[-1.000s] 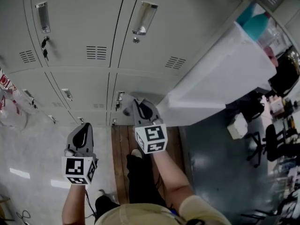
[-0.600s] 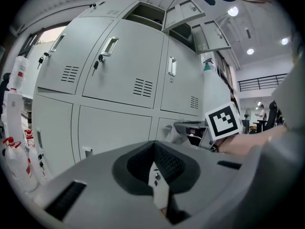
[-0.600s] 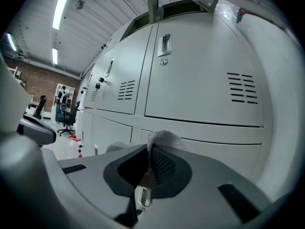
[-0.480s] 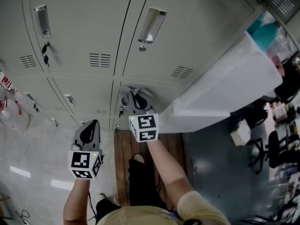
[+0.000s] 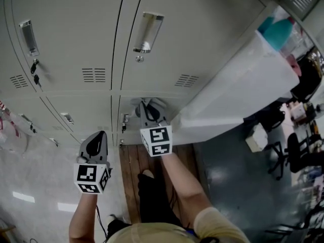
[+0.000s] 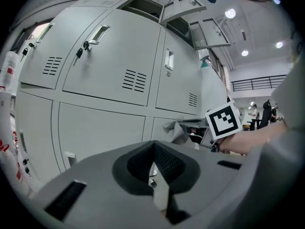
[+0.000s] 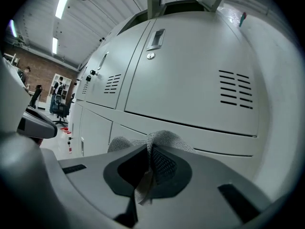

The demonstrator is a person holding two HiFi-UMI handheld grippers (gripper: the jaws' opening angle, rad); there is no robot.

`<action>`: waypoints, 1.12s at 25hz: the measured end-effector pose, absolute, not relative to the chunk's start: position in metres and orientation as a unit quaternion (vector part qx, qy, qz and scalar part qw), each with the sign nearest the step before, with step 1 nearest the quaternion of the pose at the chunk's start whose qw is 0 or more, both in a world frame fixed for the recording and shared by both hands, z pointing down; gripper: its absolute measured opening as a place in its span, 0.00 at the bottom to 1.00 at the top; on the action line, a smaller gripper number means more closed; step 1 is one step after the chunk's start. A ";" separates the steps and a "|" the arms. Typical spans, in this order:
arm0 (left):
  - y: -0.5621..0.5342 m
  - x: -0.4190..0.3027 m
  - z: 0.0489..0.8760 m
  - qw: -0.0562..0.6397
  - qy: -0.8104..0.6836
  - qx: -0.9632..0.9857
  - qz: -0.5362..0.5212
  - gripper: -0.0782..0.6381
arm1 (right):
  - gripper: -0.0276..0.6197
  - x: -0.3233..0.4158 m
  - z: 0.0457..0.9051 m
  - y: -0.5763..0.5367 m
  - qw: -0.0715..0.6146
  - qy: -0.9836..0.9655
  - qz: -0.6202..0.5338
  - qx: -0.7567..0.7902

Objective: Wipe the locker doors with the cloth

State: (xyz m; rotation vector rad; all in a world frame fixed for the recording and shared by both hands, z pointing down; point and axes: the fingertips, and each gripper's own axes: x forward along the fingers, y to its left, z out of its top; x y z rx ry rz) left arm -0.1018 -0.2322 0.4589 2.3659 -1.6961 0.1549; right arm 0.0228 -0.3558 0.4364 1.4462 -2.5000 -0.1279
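Grey metal locker doors [image 5: 192,39] fill the top of the head view. My right gripper [image 5: 147,108] is shut on a grey cloth [image 5: 152,105], held close to the lower locker door [image 5: 147,118] below the right upper door. In the right gripper view the cloth [image 7: 155,142] bunches out past the closed jaws, close to the door face [image 7: 190,75]. My left gripper [image 5: 95,143] hangs lower and to the left, away from the doors, shut with nothing in it. In the left gripper view the jaws meet in front of the lockers [image 6: 109,66], and the right gripper's marker cube [image 6: 223,119] shows at the right.
A white-covered table [image 5: 238,85] stands right of the lockers with teal bottles [image 5: 277,29] at its far end. Keys [image 5: 34,65] hang from the left upper door. Wooden planks [image 5: 132,166] lie on the floor under my legs. Office chairs [image 5: 298,156] stand at the far right.
My right gripper with the cloth has moved up along the lower door over the last second. The left gripper has shifted slightly up and right. The head view has shifted.
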 end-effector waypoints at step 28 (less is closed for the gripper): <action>-0.238 -0.052 0.469 0.095 -0.543 0.831 0.074 0.10 | 0.05 0.136 0.457 -0.334 0.156 -0.828 -0.031 0.538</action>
